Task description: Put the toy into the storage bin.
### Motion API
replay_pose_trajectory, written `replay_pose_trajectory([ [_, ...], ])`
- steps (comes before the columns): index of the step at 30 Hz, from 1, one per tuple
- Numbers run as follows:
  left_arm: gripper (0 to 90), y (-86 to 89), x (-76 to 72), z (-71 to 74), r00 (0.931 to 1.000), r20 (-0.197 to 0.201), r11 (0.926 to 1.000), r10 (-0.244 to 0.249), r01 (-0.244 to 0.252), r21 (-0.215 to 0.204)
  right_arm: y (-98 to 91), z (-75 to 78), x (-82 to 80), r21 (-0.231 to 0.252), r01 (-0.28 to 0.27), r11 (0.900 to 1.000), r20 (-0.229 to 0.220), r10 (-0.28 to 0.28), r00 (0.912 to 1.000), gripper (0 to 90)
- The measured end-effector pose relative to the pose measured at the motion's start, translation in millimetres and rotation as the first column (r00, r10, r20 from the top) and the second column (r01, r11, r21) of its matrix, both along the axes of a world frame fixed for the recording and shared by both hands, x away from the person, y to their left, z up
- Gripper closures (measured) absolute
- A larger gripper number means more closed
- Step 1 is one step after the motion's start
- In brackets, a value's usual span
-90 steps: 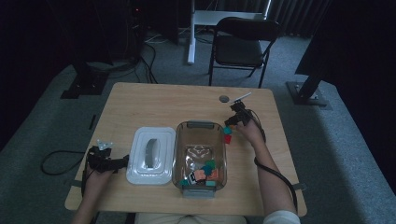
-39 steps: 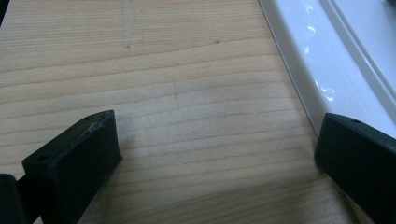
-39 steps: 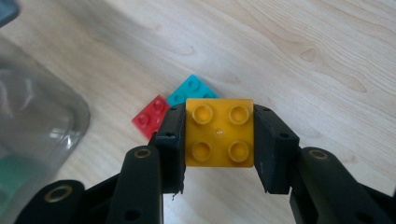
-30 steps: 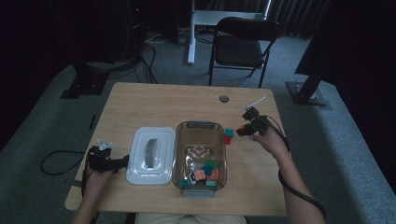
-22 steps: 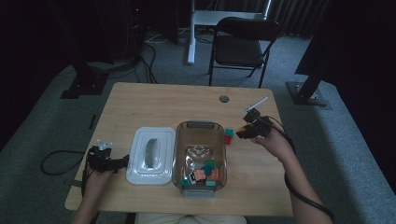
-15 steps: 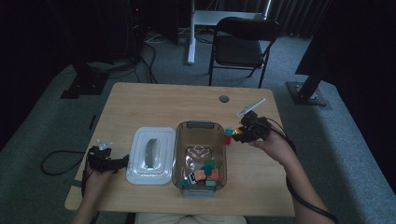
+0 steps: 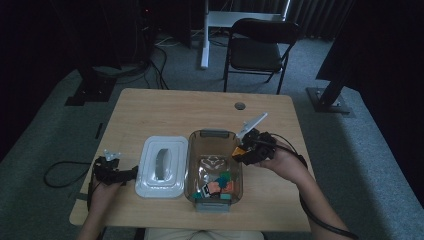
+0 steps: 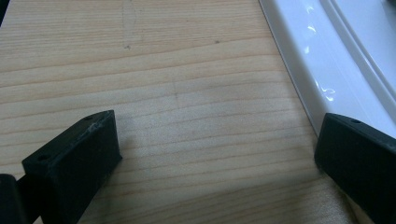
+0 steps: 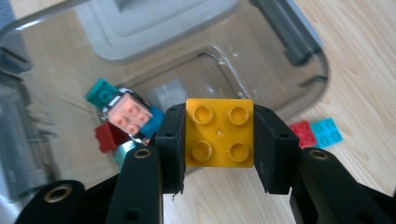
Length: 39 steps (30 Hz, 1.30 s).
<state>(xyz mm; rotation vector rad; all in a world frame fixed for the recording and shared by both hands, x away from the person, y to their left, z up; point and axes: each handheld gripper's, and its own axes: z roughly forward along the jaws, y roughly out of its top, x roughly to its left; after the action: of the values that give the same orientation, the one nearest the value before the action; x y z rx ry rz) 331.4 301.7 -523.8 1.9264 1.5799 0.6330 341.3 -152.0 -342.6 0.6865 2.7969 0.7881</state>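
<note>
Yellow studded brick (image 9: 219, 132) between right tongs' (image 9: 219, 154) black pads.

open table at the back, crowded front middle

the far half of the table (image 7: 190, 107) lies bare; the white lid (image 7: 161, 166) and clear bin (image 7: 214, 137) block the front centre, touching each other, with bare wood strips at either side
</note>
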Motion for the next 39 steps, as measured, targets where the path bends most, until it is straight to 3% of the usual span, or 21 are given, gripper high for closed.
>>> replay_pose_trajectory([
  [12,0.5,-0.1,0.0,-0.1,1.0000,0.002,1.0000,0.000,0.000,0.000,32.1,-2.0,-18.2,-0.002,-0.124,0.9922,-0.008,0.124,0.9922,58.8],
  [18,0.5,0.0,0.0,-0.1,1.0000,0.002,1.0000,0.000,0.000,0.000,50.5,-9.7,-27.7,-0.010,-0.195,0.9808,-0.027,0.194,0.9806,58.8],
  [24,0.5,0.0,0.0,-0.1,1.0000,0.002,1.0000,0.000,0.000,0.000,71.4,-27.9,-35.0,-0.033,-0.259,0.9653,-0.067,0.256,0.9643,58.8],
  [35,0.5,0.0,0.0,-0.1,1.0000,0.002,1.0000,0.000,0.000,0.000,92.0,-51.7,-35.6,-0.062,-0.311,0.9482,-0.138,0.301,0.9437,58.7],
  [39,0.5,0.0,0.0,-0.1,1.0000,0.002,1.0000,0.000,0.000,0.000,96.3,-60.1,-35.4,-0.086,-0.313,0.9458,-0.151,0.298,0.9425,58.7],
])
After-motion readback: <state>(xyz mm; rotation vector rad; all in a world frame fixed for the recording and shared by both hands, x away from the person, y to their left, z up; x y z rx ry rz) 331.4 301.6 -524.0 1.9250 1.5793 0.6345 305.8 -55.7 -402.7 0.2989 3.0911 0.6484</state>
